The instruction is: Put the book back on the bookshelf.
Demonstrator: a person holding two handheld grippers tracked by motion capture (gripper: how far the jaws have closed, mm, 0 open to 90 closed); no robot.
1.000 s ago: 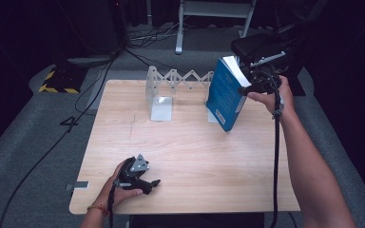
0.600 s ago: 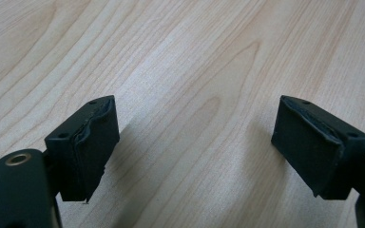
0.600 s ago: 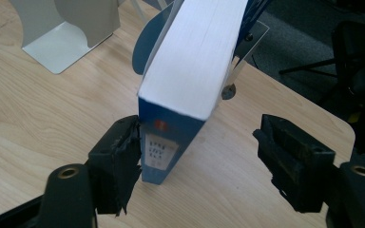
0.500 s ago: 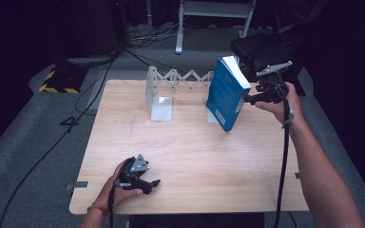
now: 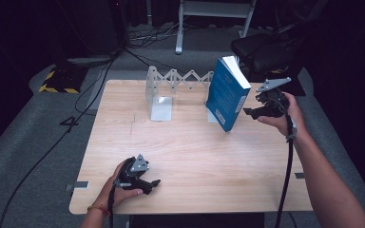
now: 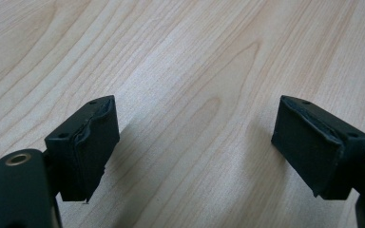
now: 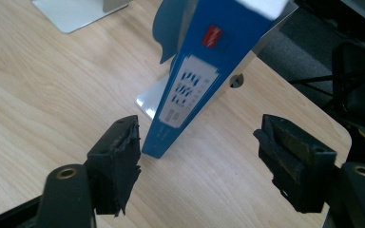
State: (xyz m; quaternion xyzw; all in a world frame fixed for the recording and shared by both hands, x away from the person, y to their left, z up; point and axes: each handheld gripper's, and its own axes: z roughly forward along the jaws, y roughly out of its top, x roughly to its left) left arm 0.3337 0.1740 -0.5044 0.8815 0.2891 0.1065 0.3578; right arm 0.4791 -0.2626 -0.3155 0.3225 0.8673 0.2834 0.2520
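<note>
Left gripper: rests on the wooden counter at its near edge, left of centre, held in the person's left hand. Jaws stand wide apart; in the left gripper view only bare wood grain lies between them. Nothing held, nothing touched by the pads.

Right gripper: held in the right hand above the counter's right side, level with the far half. Jaws point toward the blue book. Jaws have just been opening and now stand wide; in the right gripper view the book's lower corner shows in the gap between them, but farther off, with no pad on it. Grip: none. A black cable trails from this gripper down along the forearm.

Blue book: stands on its lower edge on the counter's far right part, tilted, top leaning toward the right, just beside the right gripper. Spine faces that gripper; white label and small red mark on it, text blurred. Whether the book leans on the metal bookend behind it, cannot tell.

Expandable metal book rack: at the far edge of the counter, zigzag lattice with a flat end plate left of the book, well apart from it.

Beyond the counter: grey floor, black-and-yellow striped block far left.
</note>
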